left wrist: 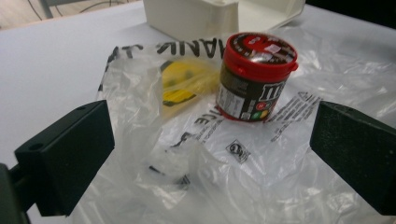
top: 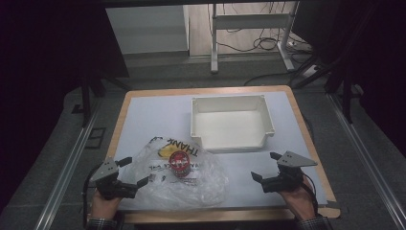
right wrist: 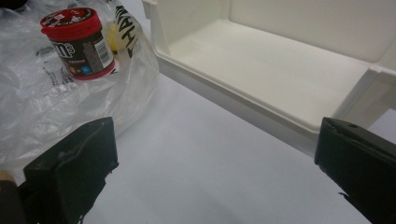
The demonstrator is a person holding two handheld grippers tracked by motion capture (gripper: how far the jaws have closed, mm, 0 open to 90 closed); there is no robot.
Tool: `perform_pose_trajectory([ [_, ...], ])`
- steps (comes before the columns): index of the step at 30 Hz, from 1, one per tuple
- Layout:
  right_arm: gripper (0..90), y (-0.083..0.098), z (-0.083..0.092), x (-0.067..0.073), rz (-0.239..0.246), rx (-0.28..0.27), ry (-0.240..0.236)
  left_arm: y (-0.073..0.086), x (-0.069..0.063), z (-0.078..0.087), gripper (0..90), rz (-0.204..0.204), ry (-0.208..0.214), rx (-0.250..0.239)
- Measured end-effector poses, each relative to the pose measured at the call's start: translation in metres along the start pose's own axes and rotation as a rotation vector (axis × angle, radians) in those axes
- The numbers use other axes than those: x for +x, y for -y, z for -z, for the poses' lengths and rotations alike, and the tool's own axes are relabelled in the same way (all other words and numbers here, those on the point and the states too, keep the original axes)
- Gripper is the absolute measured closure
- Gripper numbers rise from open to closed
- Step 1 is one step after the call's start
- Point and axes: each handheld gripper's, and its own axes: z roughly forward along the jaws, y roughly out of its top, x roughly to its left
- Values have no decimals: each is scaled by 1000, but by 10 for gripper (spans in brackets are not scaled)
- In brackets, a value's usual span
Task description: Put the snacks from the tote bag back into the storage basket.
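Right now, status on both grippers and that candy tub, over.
Left gripper open, at bag's edge. Right gripper open, nothing held. Red-lidded candy tub upright on plastic bag, yellow item beside it. White bin empty behind.

Both tools (top: 128,172) (top: 266,167) blk w/ grey triangular top plates, blk cables; plaid cuffs.

1. A white open-topped plastic bin (top: 232,122) sits on the far half of the table, its low front wall facing the person
2. The table (top: 153,112) has a pale grey top edged in wood
3. Black cables (top: 261,44) lie on the floor beyond, beside a metal table leg (top: 214,40)
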Motion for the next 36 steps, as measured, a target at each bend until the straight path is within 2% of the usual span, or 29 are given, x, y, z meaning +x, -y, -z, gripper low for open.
perform_pose_trajectory([
  [2,0,2,-2,-1,1,6,-15,1,1,1,0,13,12,-20],
  [6,0,2,-3,1,31,15,-10,1,1,1,0,14,23,-37],
  [10,0,2,-3,1,35,13,-15,1,0,3,0,6,13,-62],
  [25,0,2,-5,3,68,12,-34,1,-1,4,0,12,25,-85],
  [31,0,2,-7,5,68,17,-39,-1,0,7,0,35,49,-116],
  [36,0,1,-8,6,77,13,-49,-1,0,10,0,50,46,-138],
])
